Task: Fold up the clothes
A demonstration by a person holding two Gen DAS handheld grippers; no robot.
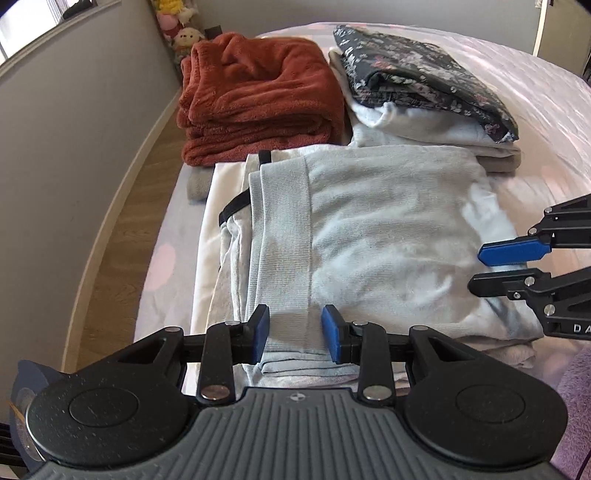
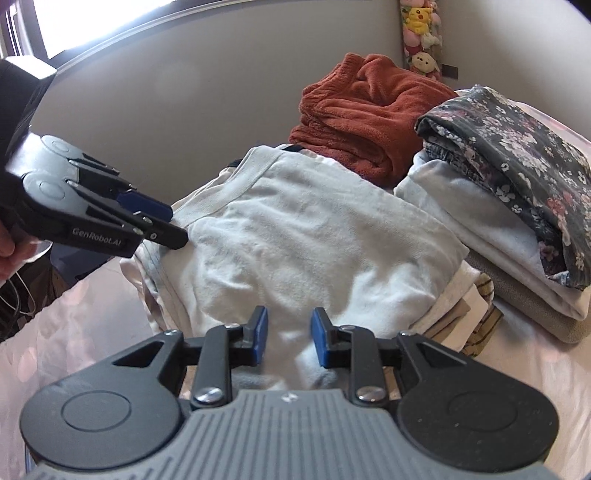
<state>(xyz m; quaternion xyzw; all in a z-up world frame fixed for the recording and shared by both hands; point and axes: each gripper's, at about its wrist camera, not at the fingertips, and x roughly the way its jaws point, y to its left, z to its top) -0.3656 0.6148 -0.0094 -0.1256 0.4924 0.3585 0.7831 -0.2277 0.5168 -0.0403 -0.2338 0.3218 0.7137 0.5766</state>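
the left gripper [image 1: 294, 338] hangs low over the near hem of a pale blue-grey folded knit top [image 1: 362, 240], its blue-padded fingers [image 1: 260, 332] apart with the ribbed band of the top lying between them; no cloth looks pinched. the top rests on a small stack of pale clothes on a bed with a pinkish-white sheet [image 1: 546, 110]. ahead and left of these fingers sits a folded rust-red fleece garment [image 1: 258, 96]; ahead and right sits a folded dark floral cloth [image 1: 421, 74] on top of white and beige folded pieces. at the far right of the left wrist view the right gripper [image 1: 495, 267] reaches in sideways over the top's right edge.

in the right wrist view the left gripper [image 2: 173, 225] comes in from the left, tips at the top's ribbed edge. the right gripper [image 2: 286, 336] has its blue fingers [image 2: 319, 338] apart too, straddling a soft rise of the same pale top [image 2: 306, 236] without clamping it. beyond these fingers the rust-red fleece [image 2: 365, 114] lies ahead, the floral cloth [image 2: 517, 158] ahead and right. plush toys [image 2: 421, 33] hang in the wall corner behind.
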